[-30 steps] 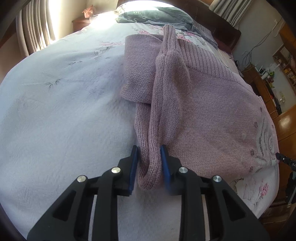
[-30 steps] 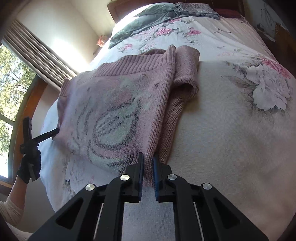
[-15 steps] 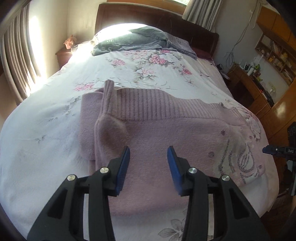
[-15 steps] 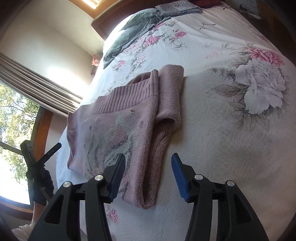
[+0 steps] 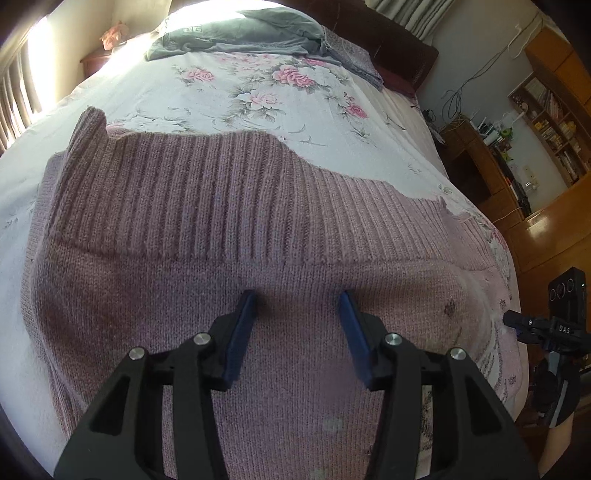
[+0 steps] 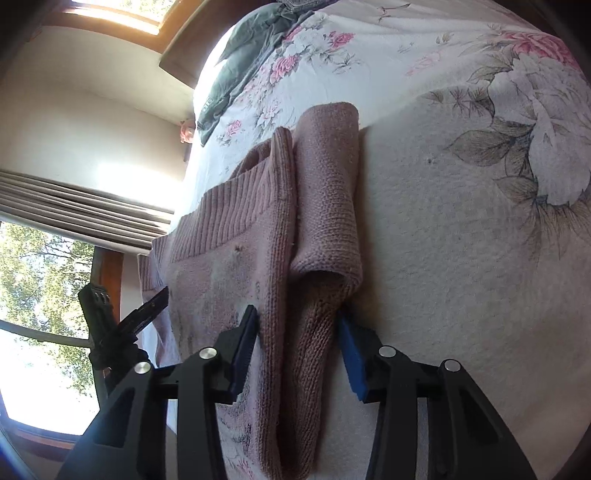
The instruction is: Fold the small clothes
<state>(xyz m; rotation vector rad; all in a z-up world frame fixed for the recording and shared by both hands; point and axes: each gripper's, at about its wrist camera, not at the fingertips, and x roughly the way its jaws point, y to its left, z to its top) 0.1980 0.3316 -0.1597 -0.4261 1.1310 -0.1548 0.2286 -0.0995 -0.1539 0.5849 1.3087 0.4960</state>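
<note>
Since a second ago we have let go of the sweater's edges and dropped closer. The bed [image 5: 258, 92] carries the mauve sweater [image 5: 229, 236], folded flat. Left gripper [image 5: 298, 306] — jaws apart over its body; right gripper [image 6: 297, 325] — jaws apart, straddling its folded sleeve edge.

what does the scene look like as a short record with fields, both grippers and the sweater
surface: bed with floral cover
garment: pink knit sweater, lying flat, partly folded
sleeve: folded sleeve lies along the sweater's side edge
left hand-held gripper: open, over the sweater body, holding nothing
right hand-held gripper: open, jaws either side of the sweater's side edge and sleeve
other: grey cloth at the head of the bed
</note>
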